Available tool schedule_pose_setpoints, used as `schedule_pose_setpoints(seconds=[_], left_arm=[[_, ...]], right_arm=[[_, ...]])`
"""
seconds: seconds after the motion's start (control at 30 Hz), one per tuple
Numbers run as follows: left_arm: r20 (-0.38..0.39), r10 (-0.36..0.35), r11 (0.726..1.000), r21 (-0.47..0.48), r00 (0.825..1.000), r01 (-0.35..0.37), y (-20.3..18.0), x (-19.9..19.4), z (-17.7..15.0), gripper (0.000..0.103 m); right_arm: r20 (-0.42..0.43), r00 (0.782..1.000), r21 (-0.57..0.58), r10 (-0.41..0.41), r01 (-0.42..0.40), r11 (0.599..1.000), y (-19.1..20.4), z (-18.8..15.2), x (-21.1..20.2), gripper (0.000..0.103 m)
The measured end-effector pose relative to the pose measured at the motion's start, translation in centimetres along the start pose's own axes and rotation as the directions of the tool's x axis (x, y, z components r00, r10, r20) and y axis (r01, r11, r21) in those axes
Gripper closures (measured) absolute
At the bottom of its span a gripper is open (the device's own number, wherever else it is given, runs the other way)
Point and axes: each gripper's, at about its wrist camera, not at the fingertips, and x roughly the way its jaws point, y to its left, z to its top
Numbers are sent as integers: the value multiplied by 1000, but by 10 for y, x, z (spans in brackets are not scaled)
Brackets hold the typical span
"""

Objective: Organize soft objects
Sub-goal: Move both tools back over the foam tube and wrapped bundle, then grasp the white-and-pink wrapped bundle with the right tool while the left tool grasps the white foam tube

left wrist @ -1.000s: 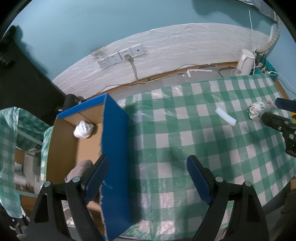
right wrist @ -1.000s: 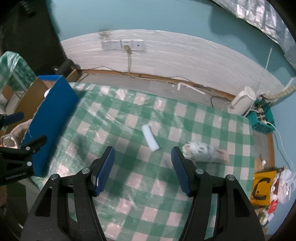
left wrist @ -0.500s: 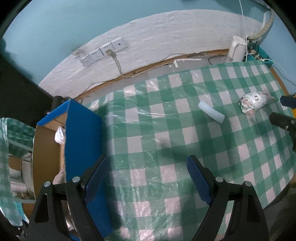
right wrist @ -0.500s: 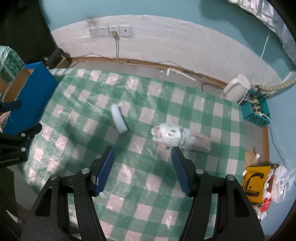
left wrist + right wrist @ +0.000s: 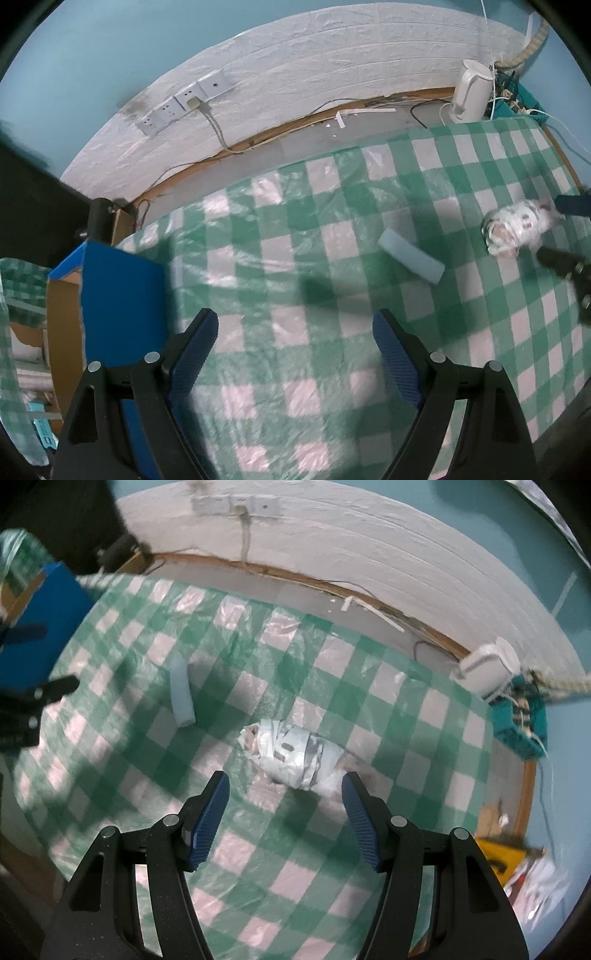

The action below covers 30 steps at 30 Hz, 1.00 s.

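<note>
Nearer now, wrapped bundle [image 5: 295, 755] lies diagonally.

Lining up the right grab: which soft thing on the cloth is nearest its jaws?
The white taped bundle, just ahead of them; the pale foam strip lies farther left.

Foam strip [image 5: 181, 692] left of wrapped bundle [image 5: 295, 755], both on tablecloth [image 5: 332, 672].

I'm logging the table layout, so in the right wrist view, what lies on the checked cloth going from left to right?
Blue-sided cardboard box → pale blue foam strip → white tape-wrapped soft bundle, just ahead of the open right gripper → white electric kettle, which stands beyond the cloth's far right corner.
</note>
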Motion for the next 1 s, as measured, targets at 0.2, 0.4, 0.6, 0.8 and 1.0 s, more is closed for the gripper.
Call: schedule_pose_setpoints(seconds=[0.2,0.4,0.6,0.8,1.0], left_arm=[[-24,-15,1000,-1,1000,15,-17,22,18,16],[-60,-39,999,-32,997,37,-24,43,27,16],[-94,-79,994,-88,992,71,-26,57,35,16],[-113,-97,989,-121,989,83,-26,67,41,16],[-137,-122,982,-161,983,100,-29,73,44,16]], right_arm=[[10,1000,-76,-5,6,997,2,4,19,41],[15,999,-99,-30,31,995,0,9,37,40],[20,999,-116,-47,49,992,-3,12,47,40],[24,999,-101,-47,50,994,-5,19,53,40],[7,998,-77,-70,70,995,-6,26,62,52]])
